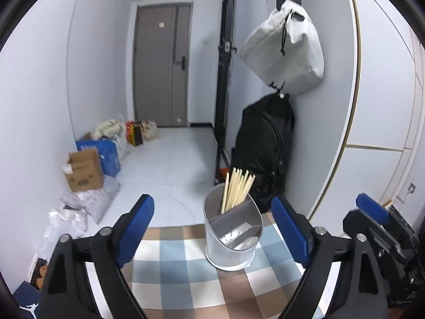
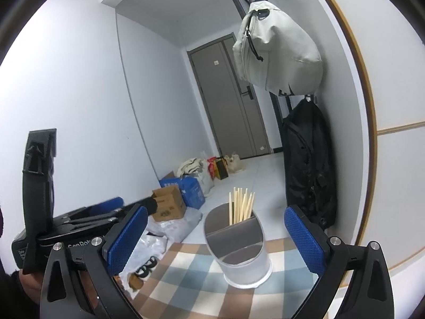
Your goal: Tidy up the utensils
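Hallway w/ white walls, grey door (image 1: 162,63) at far end; work surface is a table under a checked cloth (image 1: 172,271) (blue/brown/white squares).

We read the left gripper (image 1: 215,228) as wide open: blue pads spread far apart, nothing between them, nothing gripped. Right gripper (image 2: 220,236) likewise wide open and holding nothing. In the left view the right gripper's blue pad shows at the right edge; in the right view the left gripper sits low at left, near the table edge.

Between the pads in both views, but apart from them: utensil holder (image 1: 233,239), a pale metal cylinder w/ slanted rim, standing upright on the cloth near the table's far edge. A grey divider splits it into compartments. Chopsticks (image 1: 237,188), a pale wooden bundle, stand in the rear compartment, tips fanning upward above the rim. Front compartment: we see bare perforated metal at bottom; the deepest part is shadowed, so contents there uncertain.

Further out: black backpack (image 1: 265,143) against the right wall, beyond the holder. White bag (image 1: 287,50) hangs above it. On the floor along the left wall: cardboard box (image 1: 83,170), blue box (image 1: 109,156), plastic bags (image 1: 87,202), assorted bags nearer the door.
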